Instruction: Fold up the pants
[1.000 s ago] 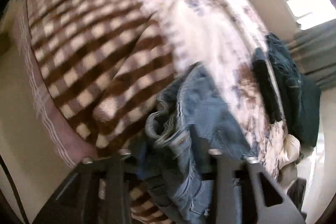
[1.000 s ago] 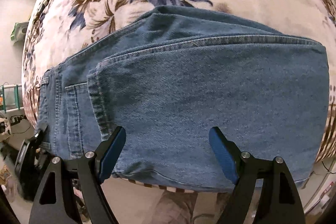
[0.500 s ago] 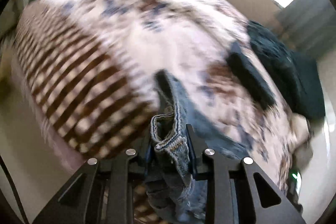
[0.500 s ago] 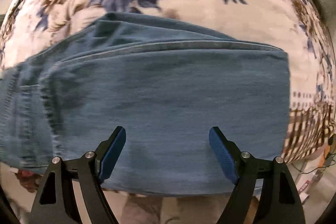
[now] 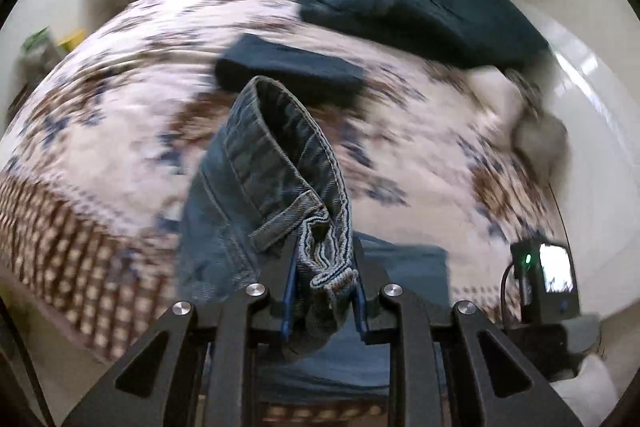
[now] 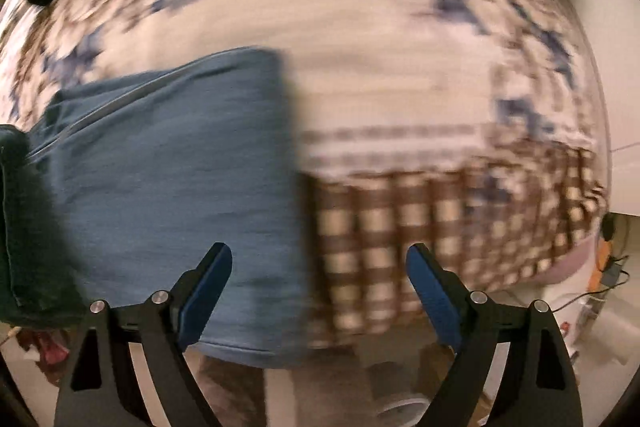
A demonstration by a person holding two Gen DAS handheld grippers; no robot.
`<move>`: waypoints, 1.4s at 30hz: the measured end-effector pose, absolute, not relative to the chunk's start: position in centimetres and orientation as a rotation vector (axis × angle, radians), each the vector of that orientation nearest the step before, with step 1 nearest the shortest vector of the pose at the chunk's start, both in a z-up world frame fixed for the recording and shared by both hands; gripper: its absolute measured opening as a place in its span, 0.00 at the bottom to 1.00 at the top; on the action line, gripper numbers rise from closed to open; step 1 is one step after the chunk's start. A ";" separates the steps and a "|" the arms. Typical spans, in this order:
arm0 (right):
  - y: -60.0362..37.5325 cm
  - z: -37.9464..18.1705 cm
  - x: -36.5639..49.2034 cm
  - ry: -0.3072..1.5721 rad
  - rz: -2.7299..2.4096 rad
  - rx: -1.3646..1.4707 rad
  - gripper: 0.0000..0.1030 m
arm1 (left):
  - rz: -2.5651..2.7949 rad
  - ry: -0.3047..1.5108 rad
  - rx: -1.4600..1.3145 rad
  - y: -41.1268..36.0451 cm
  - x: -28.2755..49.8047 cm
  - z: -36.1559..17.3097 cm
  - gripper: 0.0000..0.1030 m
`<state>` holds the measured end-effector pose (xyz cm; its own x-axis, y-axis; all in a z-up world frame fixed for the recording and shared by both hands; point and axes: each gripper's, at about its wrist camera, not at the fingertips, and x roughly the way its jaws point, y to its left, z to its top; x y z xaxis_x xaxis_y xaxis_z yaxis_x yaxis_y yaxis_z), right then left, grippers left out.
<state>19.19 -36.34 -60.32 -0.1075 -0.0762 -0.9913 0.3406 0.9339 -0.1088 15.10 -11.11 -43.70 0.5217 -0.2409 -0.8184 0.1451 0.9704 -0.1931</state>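
Observation:
My left gripper [image 5: 324, 283] is shut on the waistband of the blue jeans [image 5: 276, 167] and holds it lifted above the bed, with a belt loop just above the fingers. The rest of the jeans [image 6: 176, 163] lies folded on the floral bedspread near the bed's front edge, in the left half of the right wrist view. My right gripper [image 6: 318, 291] is open and empty, hovering over the right edge of the folded jeans. Both views are blurred by motion.
The floral bedspread [image 5: 120, 99] has a brown checked border [image 6: 440, 223] along its front edge. A folded dark garment [image 5: 288, 67] and a dark pile [image 5: 424, 11] lie at the far side. A small device with a screen [image 5: 548, 279] stands at the right.
My left gripper closed on the jeans' waistband, lifted it and swung right. My right gripper stayed open and slid right, to the jeans' right edge.

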 end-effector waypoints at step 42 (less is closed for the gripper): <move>-37.2 -56.5 20.2 1.359 0.014 0.545 0.15 | 0.120 1.255 -0.177 -3.6 16.4 -50.7 1.00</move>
